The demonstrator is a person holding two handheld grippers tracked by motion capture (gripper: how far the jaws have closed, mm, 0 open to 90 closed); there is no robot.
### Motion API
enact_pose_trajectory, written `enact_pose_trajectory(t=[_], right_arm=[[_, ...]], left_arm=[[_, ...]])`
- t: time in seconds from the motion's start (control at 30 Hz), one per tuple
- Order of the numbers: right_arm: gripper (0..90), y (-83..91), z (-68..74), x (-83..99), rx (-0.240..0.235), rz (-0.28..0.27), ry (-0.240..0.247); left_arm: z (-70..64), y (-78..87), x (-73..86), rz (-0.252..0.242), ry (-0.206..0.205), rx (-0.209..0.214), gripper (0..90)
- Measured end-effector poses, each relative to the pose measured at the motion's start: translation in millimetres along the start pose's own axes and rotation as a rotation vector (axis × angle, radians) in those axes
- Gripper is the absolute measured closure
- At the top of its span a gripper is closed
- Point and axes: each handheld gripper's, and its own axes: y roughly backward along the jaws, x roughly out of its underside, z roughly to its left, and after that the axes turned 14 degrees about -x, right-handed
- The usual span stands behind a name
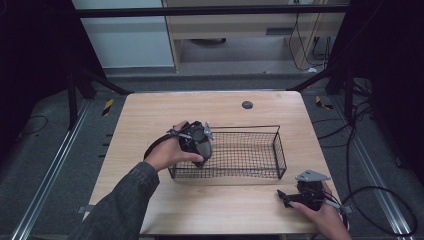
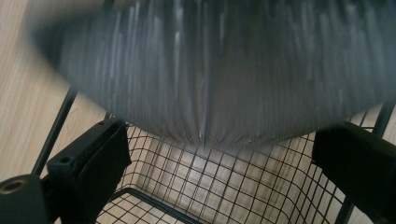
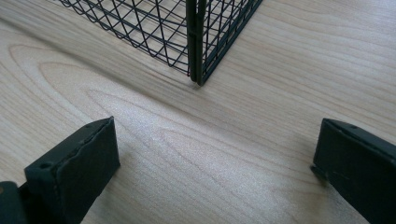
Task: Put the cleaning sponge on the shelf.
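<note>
Nearest the person, the right hand-held gripper [image 1: 284, 196] lies low over the front right part of the wooden desk [image 1: 150, 125], held in the right hand [image 1: 325, 215], with its grey three-cornered plate on top. In the right gripper view its jaws stand wide apart with only bare wood grain between them, and a corner post of the black wire basket [image 3: 196, 42] rises just beyond. Farther in, the wire basket [image 1: 240, 150] sits at the middle of the desk, its long side facing the person. The left hand [image 1: 167, 152], in a dark sleeve, holds the left hand-held gripper [image 1: 200, 162] at the basket's left end, pointing down into it. In the left gripper view its jaws are spread with nothing between them, the basket's mesh floor [image 2: 224, 186] below, and a large blurred dark shape [image 2: 210, 70] across the top that cannot be made out. Beyond the basket, a small dark round spot [image 1: 247, 104] marks the desk's far side.
</note>
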Motion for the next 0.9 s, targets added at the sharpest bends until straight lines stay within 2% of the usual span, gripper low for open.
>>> enact_pose_trajectory(t=[0.23, 0.5, 0.9], right_arm=[[0.4, -0.1, 0.0, 0.0, 0.000, 0.000, 0.000], [0.4, -0.1, -0.1, 0.0, 0.000, 0.000, 0.000], [0.4, 0.0, 0.0, 0.0, -0.001, 0.000, 0.000]], left_arm=[[1.6, 4.7, -0.4, -0.028, 0.019, 0.005, 6.2], [-0.4, 5.0, -2.4, -0.033, 0.004, 0.020, 9.5], [-2.2, 9.0, -1.9, -0.056, 0.007, 0.025, 12.9]])
